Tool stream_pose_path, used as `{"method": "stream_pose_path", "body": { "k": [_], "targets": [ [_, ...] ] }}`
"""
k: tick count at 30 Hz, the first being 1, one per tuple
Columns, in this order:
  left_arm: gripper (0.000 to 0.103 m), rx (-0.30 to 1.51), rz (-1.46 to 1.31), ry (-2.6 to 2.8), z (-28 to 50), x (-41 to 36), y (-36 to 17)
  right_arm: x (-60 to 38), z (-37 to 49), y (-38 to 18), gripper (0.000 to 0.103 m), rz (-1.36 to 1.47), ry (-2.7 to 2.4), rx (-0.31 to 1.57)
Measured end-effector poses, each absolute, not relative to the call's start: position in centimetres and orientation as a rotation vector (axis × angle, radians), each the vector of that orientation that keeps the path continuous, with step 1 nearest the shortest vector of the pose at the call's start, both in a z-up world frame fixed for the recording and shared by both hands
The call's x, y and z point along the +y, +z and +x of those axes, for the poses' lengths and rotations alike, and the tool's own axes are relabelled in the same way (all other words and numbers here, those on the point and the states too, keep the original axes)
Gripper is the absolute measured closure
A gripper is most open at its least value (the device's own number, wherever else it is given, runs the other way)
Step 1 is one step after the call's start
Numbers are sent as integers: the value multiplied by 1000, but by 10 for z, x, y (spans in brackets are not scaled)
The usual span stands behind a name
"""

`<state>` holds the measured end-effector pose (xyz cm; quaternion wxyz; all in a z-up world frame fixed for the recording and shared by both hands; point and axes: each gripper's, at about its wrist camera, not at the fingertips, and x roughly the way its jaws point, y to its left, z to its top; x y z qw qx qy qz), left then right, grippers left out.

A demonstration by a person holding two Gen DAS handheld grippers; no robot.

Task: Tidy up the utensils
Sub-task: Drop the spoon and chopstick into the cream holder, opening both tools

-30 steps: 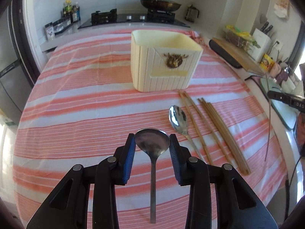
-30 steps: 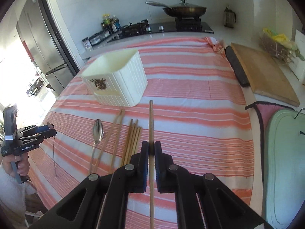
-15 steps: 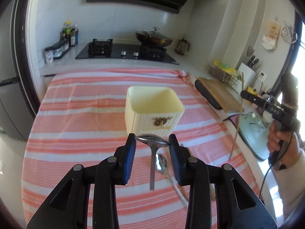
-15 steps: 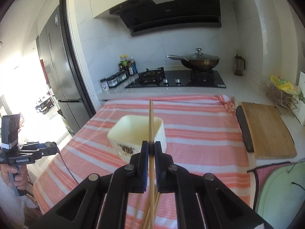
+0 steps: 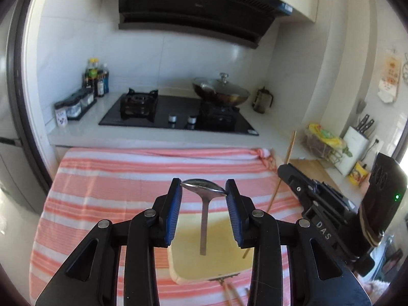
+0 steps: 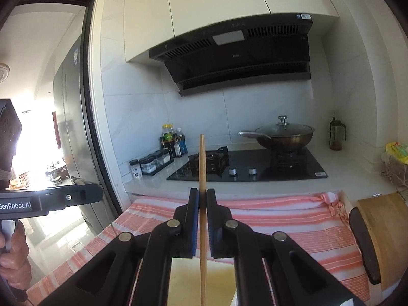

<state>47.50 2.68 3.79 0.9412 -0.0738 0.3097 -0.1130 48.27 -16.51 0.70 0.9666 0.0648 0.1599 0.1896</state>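
My left gripper is shut on the bowl of a steel spoon, whose handle hangs down over the open cream utensil box. My right gripper is shut on a wooden chopstick held upright; the box is directly below it. In the left wrist view the right gripper is at the right, its chopstick slanting down so its lower end is inside the box. More chopsticks lie on the cloth near the box's front.
The striped pink cloth covers the table. Behind it are a black hob with a lidded pan, bottles and jars. A wooden board lies at the right edge.
Both grippers have risen and moved over the box with their loads. The view has tilted up toward the hob. The chopstick's lower end has reached inside the box.
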Motion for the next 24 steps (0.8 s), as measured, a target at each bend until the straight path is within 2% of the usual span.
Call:
{"method": "stream_pose_path", "body": {
  "k": [6, 9, 11, 12, 13, 14, 15, 20, 24],
  "targets": [
    [68, 882, -193, -226, 520, 31, -34, -161, 520, -59, 97, 144, 400, 574],
    [67, 949, -185, -216, 529, 28, -57, -161, 530, -78, 96, 156, 396, 685],
    [66, 958, -172, -201, 528, 26, -64, -160, 529, -82, 93, 131, 380, 695],
    [60, 948, -166, -196, 523, 26, -64, -158, 528, -81, 91, 121, 374, 696],
    [55, 938, -162, -200, 516, 27, -63, -159, 525, -80, 75, 119, 375, 694],
    [45, 925, -154, -205, 508, 29, -62, -161, 521, -76, 55, 117, 371, 687],
    [39, 905, -139, -211, 498, 32, -59, -164, 513, -71, 50, 117, 367, 667],
    [17, 848, -41, -234, 414, 49, -54, -186, 449, -52, 49, 68, 382, 649],
    [16, 901, -36, -218, 334, 64, -82, -212, 370, -58, 48, -3, 368, 677]
  ]
}}
